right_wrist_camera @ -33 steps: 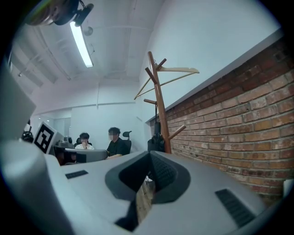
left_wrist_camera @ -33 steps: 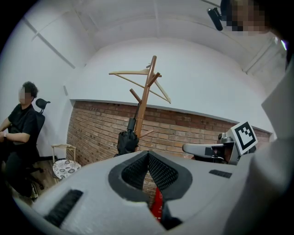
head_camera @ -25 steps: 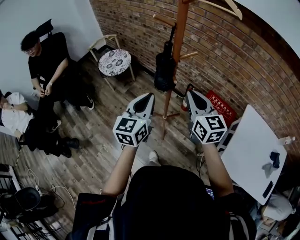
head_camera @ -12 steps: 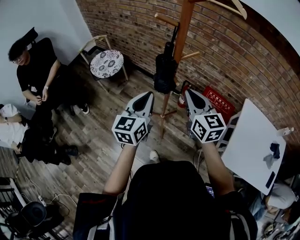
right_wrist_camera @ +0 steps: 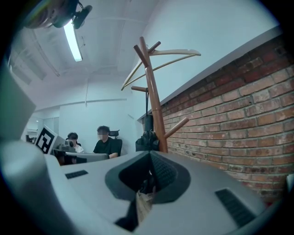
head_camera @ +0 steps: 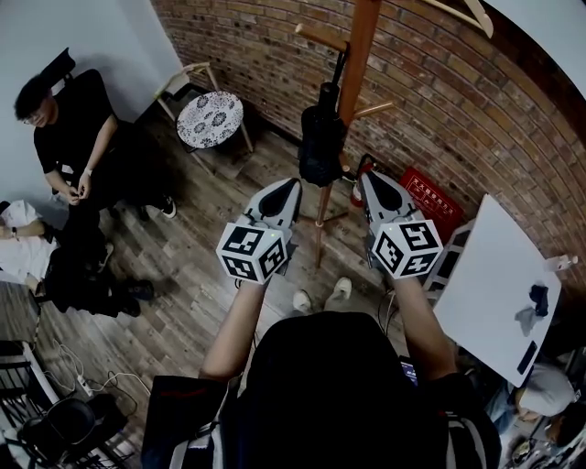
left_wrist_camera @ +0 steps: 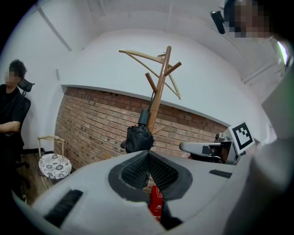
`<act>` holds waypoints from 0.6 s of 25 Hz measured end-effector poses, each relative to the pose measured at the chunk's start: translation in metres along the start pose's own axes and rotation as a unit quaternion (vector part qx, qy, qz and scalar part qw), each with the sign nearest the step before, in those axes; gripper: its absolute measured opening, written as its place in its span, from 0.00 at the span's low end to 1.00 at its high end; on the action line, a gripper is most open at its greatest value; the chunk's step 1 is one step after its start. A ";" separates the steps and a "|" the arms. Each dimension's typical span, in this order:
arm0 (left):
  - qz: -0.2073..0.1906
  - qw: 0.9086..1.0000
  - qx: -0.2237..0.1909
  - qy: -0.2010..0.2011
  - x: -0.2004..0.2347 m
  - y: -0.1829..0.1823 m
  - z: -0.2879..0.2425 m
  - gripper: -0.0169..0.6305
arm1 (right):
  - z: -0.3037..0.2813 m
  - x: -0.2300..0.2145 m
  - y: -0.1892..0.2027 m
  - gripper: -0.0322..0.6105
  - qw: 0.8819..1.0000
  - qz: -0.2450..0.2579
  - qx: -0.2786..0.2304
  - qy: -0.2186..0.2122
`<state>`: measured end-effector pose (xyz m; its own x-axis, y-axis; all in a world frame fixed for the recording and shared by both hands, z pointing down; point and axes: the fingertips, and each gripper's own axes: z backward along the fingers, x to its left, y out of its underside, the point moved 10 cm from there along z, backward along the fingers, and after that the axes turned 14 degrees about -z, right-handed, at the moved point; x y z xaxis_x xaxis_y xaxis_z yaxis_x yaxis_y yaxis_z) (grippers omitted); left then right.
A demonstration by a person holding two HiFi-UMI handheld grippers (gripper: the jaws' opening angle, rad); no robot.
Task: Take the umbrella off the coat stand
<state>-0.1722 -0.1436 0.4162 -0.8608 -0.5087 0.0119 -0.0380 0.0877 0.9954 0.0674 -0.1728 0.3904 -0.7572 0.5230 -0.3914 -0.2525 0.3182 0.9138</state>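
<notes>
A black folded umbrella (head_camera: 320,142) hangs from a peg on the wooden coat stand (head_camera: 355,50) in front of the brick wall. My left gripper (head_camera: 292,187) is shut and empty, just short of the umbrella's lower end and to its left. On the other side of the pole, my right gripper (head_camera: 367,179) is also shut and empty. In the left gripper view the umbrella (left_wrist_camera: 138,138) hangs just beyond the closed left gripper (left_wrist_camera: 147,153). From the right gripper view it (right_wrist_camera: 147,134) shows behind the stand's pole (right_wrist_camera: 154,103), past the right gripper (right_wrist_camera: 150,154).
A round patterned stool (head_camera: 211,119) stands left of the coat stand. A person in black (head_camera: 78,128) sits by the white wall. A red box (head_camera: 430,206) lies at the wall's foot, with a white table (head_camera: 490,293) at the right. A wooden hanger (head_camera: 462,14) tops the stand.
Both grippers have drifted slightly nearer the stand and stay shut. The person holding them has stepped forward, and a second shoe now shows below the grippers.
</notes>
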 end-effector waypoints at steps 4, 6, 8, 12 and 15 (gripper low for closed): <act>0.007 1.000 -0.003 -0.009 0.002 0.000 -0.013 0.06 | -0.008 -0.014 -0.004 0.10 1.000 -0.002 0.004 -0.007; 0.008 1.000 -0.005 -0.010 0.005 -0.002 -0.019 0.06 | -0.012 -0.019 -0.007 0.10 1.000 -0.002 0.005 -0.012; 0.009 1.000 -0.005 -0.009 0.007 -0.004 -0.026 0.06 | -0.017 -0.024 -0.011 0.10 1.000 -0.002 0.007 -0.016; 0.009 1.000 -0.006 -0.008 0.013 -0.007 -0.040 0.06 | -0.025 -0.032 -0.015 0.10 1.000 0.000 0.008 -0.022; 0.006 1.000 -0.008 -0.003 0.015 -0.007 -0.048 0.06 | -0.031 -0.036 -0.017 0.10 1.000 0.002 0.009 -0.025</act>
<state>-0.1606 -0.1930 0.4135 -0.8645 -0.5021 0.0241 -0.0190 0.0806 0.9966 0.0801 -0.2211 0.3924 -0.7268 0.5628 -0.3939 -0.2384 0.3311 0.9130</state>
